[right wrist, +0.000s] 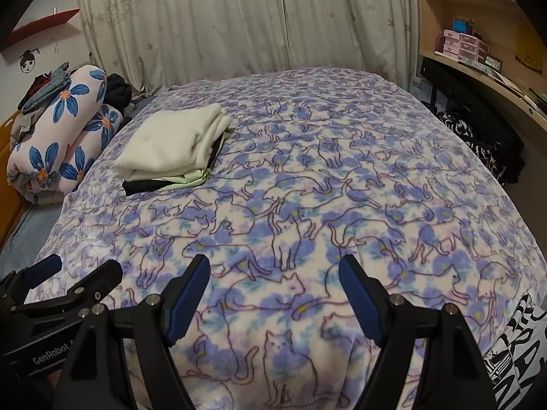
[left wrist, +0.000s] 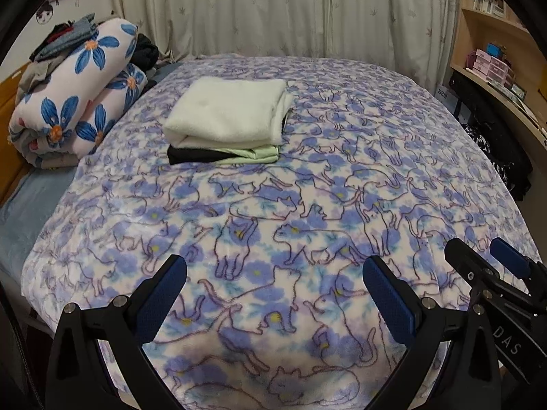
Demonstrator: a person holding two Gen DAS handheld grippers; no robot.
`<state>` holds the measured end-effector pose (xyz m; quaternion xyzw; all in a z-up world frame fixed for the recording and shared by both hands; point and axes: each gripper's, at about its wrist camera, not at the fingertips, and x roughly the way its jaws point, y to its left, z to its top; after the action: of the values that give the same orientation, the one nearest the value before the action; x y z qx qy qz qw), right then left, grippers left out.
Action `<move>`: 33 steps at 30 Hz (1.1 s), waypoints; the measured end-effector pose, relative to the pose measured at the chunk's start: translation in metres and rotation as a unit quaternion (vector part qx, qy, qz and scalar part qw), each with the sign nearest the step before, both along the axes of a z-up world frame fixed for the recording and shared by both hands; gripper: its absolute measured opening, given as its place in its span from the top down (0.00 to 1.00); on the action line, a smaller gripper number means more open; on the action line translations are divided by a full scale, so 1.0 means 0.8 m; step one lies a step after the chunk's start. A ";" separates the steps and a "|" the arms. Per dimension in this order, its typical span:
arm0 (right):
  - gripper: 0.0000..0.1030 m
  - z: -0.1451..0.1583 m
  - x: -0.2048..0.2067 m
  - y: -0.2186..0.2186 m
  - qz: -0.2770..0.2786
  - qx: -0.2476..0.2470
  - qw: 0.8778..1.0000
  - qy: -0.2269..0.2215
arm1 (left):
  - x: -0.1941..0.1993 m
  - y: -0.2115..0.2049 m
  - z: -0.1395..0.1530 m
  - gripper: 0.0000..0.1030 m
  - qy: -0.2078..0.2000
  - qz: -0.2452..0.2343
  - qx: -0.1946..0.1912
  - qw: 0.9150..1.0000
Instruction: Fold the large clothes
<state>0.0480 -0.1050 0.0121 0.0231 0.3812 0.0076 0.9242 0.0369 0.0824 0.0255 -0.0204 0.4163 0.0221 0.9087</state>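
A stack of folded clothes lies on the far left part of the bed: a cream fleece piece (left wrist: 227,111) on top, a pale green one (left wrist: 251,155) and a black one (left wrist: 191,155) under it. The stack also shows in the right wrist view (right wrist: 171,143). My left gripper (left wrist: 275,273) is open and empty above the near edge of the cat-print blanket (left wrist: 324,205). My right gripper (right wrist: 273,273) is open and empty beside it, also over the blanket (right wrist: 324,188). Each gripper shows at the edge of the other's view.
A rolled flower-print quilt (left wrist: 78,102) with loose clothes on top lies at the left. Curtains (left wrist: 273,10) hang behind the bed. A curved wooden desk with shelves (right wrist: 478,68) stands at the right, with dark clothing (right wrist: 485,147) below. A black-and-white printed fabric (right wrist: 519,341) is at the near right.
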 end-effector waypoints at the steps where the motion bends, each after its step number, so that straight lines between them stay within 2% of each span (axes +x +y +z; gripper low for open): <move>1: 0.24 0.001 -0.001 0.001 -0.001 -0.003 1.000 -0.002 | -0.001 -0.001 0.001 0.01 -0.002 0.000 0.005 1.000; 33: 0.24 -0.006 -0.002 -0.010 -0.013 0.000 1.000 0.010 | 0.002 -0.006 -0.001 0.01 0.014 0.001 0.005 1.000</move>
<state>0.0467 -0.1126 0.0077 0.0287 0.3903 -0.0047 0.9202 0.0382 0.0780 0.0244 -0.0161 0.4289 0.0247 0.9029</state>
